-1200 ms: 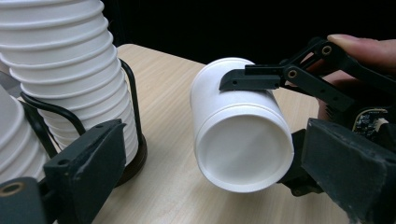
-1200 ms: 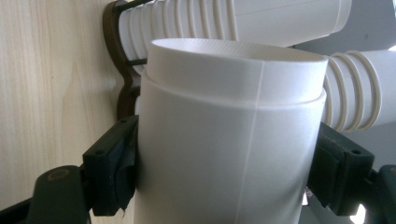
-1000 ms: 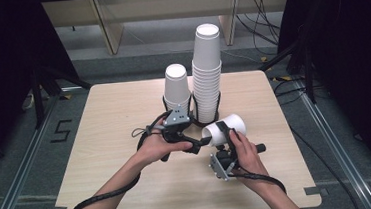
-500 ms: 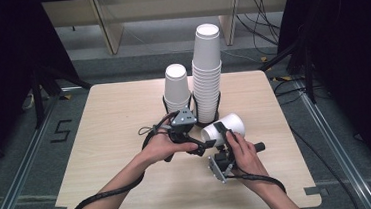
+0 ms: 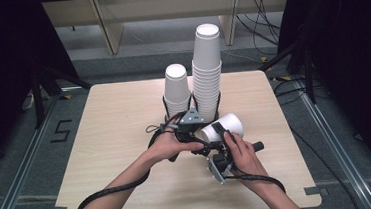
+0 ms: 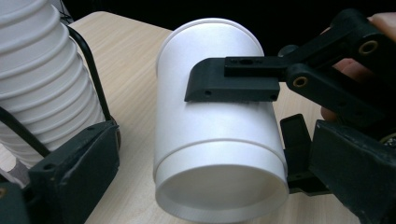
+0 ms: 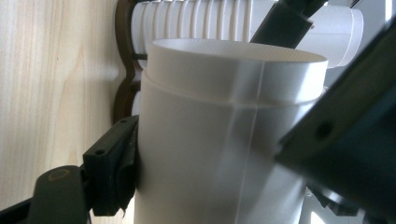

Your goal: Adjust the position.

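Cup [image 5: 223, 126] sideways, clamped in right tongs [image 5: 219, 132]; left tongs [image 6: 187, 186] apart around it.

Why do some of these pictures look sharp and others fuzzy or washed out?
High view: even light, sharp table, black surroundings. Left gripper view: the cup is crisp, with the near fingers soft. Right gripper view: the cup is so close it blurs, with bright glare at top right.
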Tool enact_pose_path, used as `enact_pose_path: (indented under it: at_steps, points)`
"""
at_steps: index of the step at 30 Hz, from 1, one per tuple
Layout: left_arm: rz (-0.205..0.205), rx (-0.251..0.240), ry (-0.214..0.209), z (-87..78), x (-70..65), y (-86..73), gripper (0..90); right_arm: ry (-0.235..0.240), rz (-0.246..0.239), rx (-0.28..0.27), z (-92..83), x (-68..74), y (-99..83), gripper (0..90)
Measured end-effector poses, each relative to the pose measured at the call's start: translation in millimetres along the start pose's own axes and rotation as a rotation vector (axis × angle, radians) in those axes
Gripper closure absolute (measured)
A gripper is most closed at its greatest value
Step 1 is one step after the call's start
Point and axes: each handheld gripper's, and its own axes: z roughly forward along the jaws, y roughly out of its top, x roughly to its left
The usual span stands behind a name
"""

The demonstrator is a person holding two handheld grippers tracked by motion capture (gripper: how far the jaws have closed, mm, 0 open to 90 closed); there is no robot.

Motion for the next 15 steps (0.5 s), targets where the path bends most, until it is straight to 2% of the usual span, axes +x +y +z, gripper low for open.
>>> enact_pose_path:
  at_steps: [3,4,7,8,9,13,14,15]
  points:
    - [0.000,0.005,-0.004,3.1,1.7,-0.3,1.7,0.004,-0.003,-0.013,0.7,-1.2,0.8,21.2]
    - [0.005,0.009,0.001,3.5,1.8,-0.3,1.8,-0.010,0.000,-0.006,0.0,-0.6,1.2,21.2]
    - [0.001,0.015,0.006,5.5,1.6,-1.2,2.4,-0.013,-0.001,-0.012,1.0,-0.1,1.4,21.2]
    - [0.001,0.014,-0.001,6.5,1.7,-1.5,2.8,0.010,-0.063,-0.001,0.3,-3.2,0.2,21.2]
    - [0.011,0.015,-0.002,6.9,1.8,-1.4,3.1,0.011,-0.069,0.001,0.2,-3.4,0.0,21.2]
    - [0.011,0.007,0.011,8.6,1.0,-1.1,5.4,0.008,-0.052,0.013,-0.9,-3.2,0.2,21.2]
    - [0.013,0.006,0.007,9.5,1.0,-1.1,5.6,0.036,-0.055,0.013,-0.3,-3.8,0.2,21.2]
    - [0.015,0.010,0.009,10.1,0.5,-0.9,6.0,0.019,-0.053,0.004,0.1,-2.7,0.2,21.2]
